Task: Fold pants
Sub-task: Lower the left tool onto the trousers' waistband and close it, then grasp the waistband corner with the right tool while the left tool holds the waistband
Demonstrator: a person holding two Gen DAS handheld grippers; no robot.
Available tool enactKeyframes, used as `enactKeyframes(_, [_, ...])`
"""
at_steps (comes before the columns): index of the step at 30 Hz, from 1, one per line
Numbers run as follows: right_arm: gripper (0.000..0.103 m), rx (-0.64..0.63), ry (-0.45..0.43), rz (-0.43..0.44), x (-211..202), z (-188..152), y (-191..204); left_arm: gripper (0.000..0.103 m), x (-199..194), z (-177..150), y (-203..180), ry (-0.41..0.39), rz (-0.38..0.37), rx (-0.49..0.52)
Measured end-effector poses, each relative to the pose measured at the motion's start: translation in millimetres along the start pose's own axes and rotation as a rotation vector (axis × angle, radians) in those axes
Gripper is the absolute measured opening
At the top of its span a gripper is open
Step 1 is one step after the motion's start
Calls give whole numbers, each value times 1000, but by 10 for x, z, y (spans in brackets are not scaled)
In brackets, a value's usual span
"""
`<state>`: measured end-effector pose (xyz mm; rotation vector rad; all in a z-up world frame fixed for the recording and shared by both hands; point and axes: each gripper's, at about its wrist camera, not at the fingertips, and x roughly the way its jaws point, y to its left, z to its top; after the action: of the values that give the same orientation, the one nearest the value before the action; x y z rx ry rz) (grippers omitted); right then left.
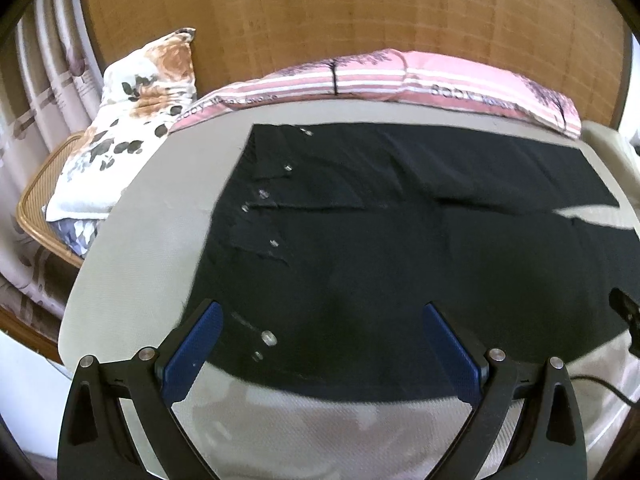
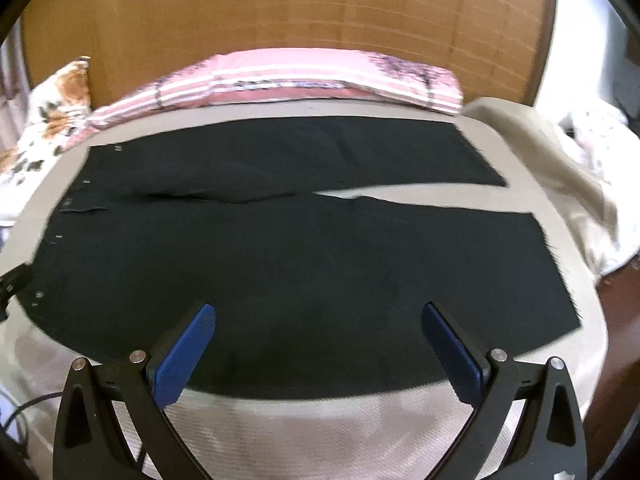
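Black pants (image 1: 400, 220) lie spread flat across the beige bed (image 1: 136, 240), waistband with metal buttons at the left, legs running right. In the right wrist view the pants (image 2: 300, 260) show both legs, split by a narrow gap, with hems at the right. My left gripper (image 1: 322, 312) is open and empty, hovering over the near edge of the pants by the waist. My right gripper (image 2: 318, 312) is open and empty, over the near leg's edge. The other gripper's tip shows at the right edge of the left wrist view (image 1: 624, 304).
A pink striped quilt (image 1: 380, 76) lies along the wooden headboard (image 1: 320, 12). A floral pillow (image 1: 132, 120) sits on a wicker chair (image 1: 36, 216) at the left. A beige blanket (image 2: 560, 168) is bunched at the right. A cable (image 2: 32, 404) trails near the bed's front.
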<state>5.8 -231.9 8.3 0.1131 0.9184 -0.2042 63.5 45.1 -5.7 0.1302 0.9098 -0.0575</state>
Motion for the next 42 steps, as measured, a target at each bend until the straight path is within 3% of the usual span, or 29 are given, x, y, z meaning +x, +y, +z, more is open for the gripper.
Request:
enactKeyframes(4, [102, -17, 14, 100, 45, 188, 99, 99, 43, 286, 273, -30, 18, -18])
enactKeyframes(8, [103, -15, 24, 140, 124, 379, 215, 97, 168, 619, 625, -62, 35, -43])
enactKeyframes(9, [103, -17, 25, 146, 163, 445, 255, 96, 237, 733, 738, -67, 36, -50])
enactKeyframes(11, [103, -22, 22, 135, 246, 561, 311, 83, 345, 878, 887, -66, 16, -60])
enactKeyframes(16, [103, 28, 26, 158, 478, 842, 391, 66, 785, 1274, 1266, -22, -108, -130])
enactKeyframes(23, [103, 101, 75, 190, 900, 1091, 509, 52, 1704, 1650, 1553, 130, -394, -265])
enactKeyframes(30, [103, 54, 104, 159, 1234, 1234, 683, 43, 2327, 1724, 1657, 225, -509, -390])
enactKeyframes(35, [103, 17, 103, 160, 1384, 1347, 769, 32, 2554, 1722, 1632, 266, -573, -409])
enactKeyframes(42, [103, 20, 108, 183, 1561, 1448, 831, 32, 2675, 1889, 1526, 265, -646, -394])
